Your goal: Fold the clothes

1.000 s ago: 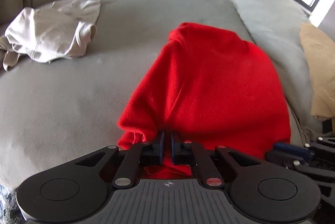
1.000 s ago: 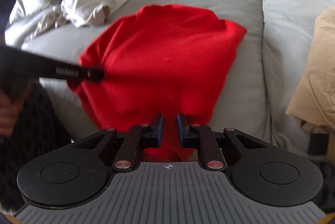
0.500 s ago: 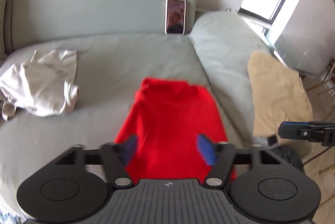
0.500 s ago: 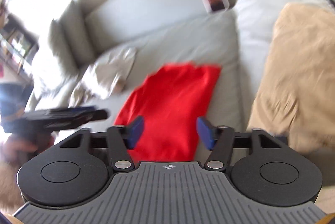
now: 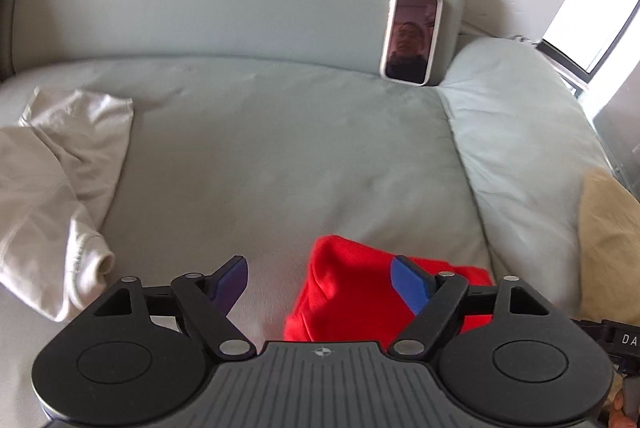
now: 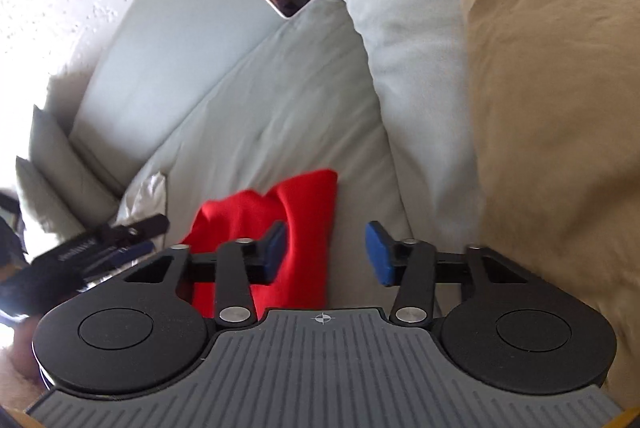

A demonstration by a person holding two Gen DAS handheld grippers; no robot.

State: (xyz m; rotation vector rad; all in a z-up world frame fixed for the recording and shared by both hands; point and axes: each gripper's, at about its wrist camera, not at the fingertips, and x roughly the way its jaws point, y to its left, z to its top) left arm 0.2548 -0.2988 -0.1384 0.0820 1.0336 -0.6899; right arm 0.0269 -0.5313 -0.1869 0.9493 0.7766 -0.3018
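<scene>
Red garment [image 5: 360,292] laid on sofa [image 5: 280,156].
Both jaws are held wide apart, empty: left gripper [image 5: 320,280], right gripper [image 6: 326,252].

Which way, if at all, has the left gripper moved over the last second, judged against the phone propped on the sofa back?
Yes. The left gripper has let go of the red garment and swung left: the phone now sits right of centre, the garment lower right.
</scene>
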